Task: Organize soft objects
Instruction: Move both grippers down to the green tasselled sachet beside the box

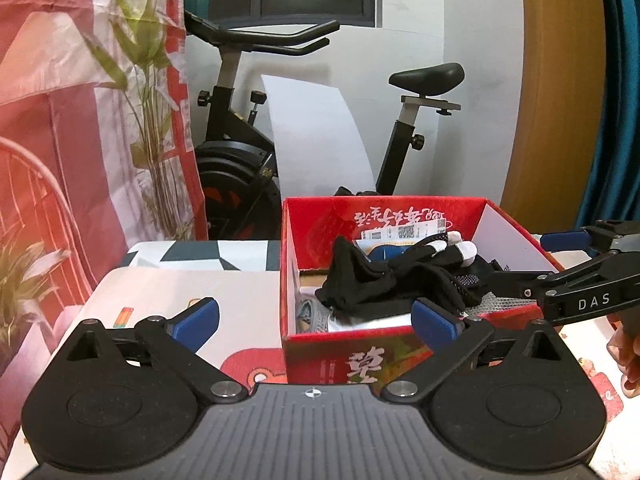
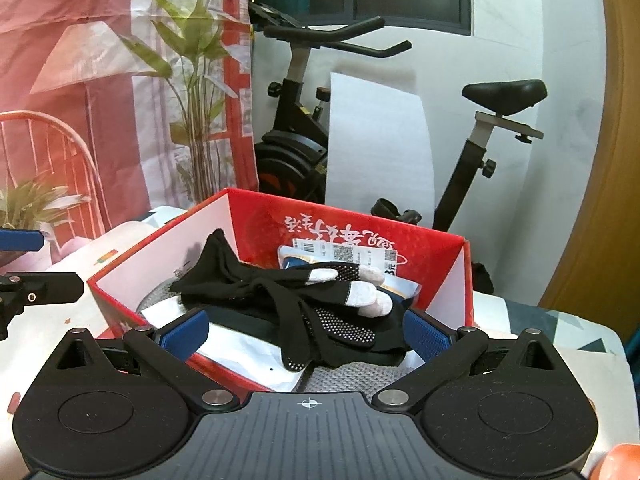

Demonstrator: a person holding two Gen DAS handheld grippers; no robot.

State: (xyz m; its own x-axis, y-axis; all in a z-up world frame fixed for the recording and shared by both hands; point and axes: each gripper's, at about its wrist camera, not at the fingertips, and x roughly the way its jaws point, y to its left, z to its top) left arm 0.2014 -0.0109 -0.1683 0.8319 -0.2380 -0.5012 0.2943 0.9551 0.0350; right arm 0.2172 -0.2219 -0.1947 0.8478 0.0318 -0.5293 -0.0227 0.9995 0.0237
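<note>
An open red cardboard box (image 1: 352,354) (image 2: 448,248) stands on the table. Inside lie black gloves with grey fingertips and dotted palms (image 1: 400,276) (image 2: 320,304), a grey knitted item (image 2: 344,376) and a packet with a label (image 2: 344,254). My left gripper (image 1: 316,322) is open and empty, in front of the box's near left corner. My right gripper (image 2: 306,332) is open and empty, just above the box's near edge with the gloves between its fingers' line. It reaches in from the right in the left wrist view (image 1: 560,264).
The table has a patterned cloth (image 1: 168,292). An exercise bike (image 1: 248,152) and a white sheet (image 1: 320,136) stand behind it. A red printed curtain with plants (image 1: 80,100) hangs at left. A wooden door (image 1: 556,80) is at right.
</note>
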